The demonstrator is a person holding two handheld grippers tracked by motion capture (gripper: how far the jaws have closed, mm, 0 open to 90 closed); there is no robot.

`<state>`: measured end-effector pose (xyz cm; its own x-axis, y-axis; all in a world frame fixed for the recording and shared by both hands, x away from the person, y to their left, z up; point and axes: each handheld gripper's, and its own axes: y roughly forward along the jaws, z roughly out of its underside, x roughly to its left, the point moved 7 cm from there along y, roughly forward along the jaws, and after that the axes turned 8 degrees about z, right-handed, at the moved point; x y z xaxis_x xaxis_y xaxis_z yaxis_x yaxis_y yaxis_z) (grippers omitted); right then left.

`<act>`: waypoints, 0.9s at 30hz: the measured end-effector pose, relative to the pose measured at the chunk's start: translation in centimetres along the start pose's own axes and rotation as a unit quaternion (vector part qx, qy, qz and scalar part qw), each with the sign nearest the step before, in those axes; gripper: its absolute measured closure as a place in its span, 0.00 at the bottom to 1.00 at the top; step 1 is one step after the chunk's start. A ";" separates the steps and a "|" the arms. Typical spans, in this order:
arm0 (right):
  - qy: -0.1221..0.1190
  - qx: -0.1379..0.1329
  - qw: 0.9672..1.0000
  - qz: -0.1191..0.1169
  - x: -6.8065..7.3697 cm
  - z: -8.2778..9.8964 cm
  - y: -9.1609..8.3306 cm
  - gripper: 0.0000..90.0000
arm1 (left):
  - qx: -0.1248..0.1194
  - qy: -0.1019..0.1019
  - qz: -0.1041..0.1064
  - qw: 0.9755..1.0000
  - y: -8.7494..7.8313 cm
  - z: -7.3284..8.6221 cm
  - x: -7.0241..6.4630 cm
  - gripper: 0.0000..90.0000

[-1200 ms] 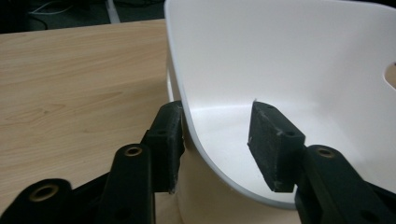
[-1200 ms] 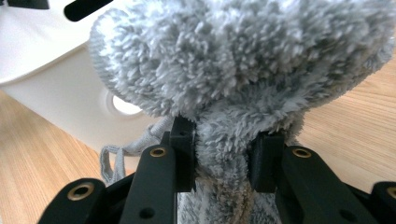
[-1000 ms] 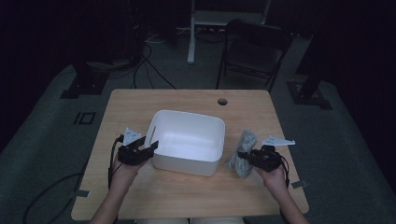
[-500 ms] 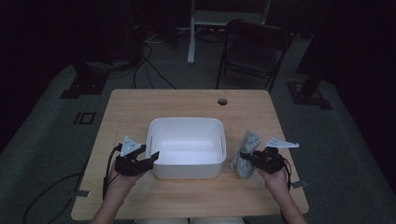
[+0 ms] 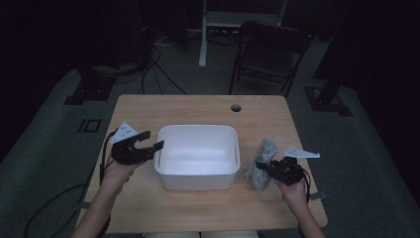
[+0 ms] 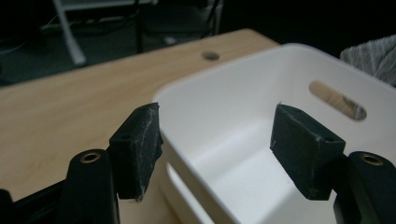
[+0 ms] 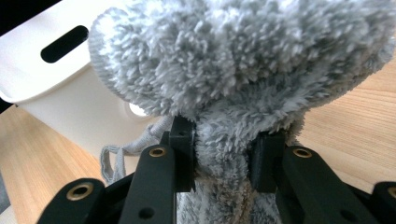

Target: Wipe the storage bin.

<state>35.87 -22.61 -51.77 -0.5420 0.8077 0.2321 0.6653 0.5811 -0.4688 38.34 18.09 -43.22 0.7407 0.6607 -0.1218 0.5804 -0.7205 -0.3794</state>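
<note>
Right gripper [image 7: 224, 158] around grey fluffy cloth [image 7: 243, 70]

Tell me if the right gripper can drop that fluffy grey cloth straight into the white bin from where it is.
Probably yes. The right gripper is clamped on the grey cloth just beside the white bin, whose top is open and looks empty. The left gripper stands open at the far rim, out of the way.

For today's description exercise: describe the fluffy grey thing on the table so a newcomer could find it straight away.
Start at the wooden table and find the white bin at its middle. Just to the bin's right lies a fluffy grey cloth, pinched in the right tongs. It is the only soft, shaggy thing there; everything beside it is hard plastic or wood.
</note>
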 end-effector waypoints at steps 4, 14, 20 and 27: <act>-0.011 0.000 1.000 0.009 0.2 -0.1 0.0 0.75 | 0.011 0.035 0.008 0.999 1.9 -0.9 2.1 0.42; -0.015 -0.002 1.000 0.022 0.0 0.2 0.2 0.75 | 0.050 0.026 0.044 0.997 5.8 -0.3 5.6 0.44; -0.011 -0.001 1.000 0.023 -0.3 0.4 0.2 0.75 | 0.076 0.032 0.072 0.994 7.8 0.5 5.8 0.51; -0.008 0.002 1.000 0.023 -0.6 0.6 0.3 0.75 | 0.058 0.024 0.086 0.994 8.5 0.7 5.6 0.81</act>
<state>36.10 -22.99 -52.53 -0.5195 0.8316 0.1964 0.6879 0.5434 -0.4811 47.20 15.84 -47.75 0.8423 0.5174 -0.1507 0.4034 -0.7909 -0.4602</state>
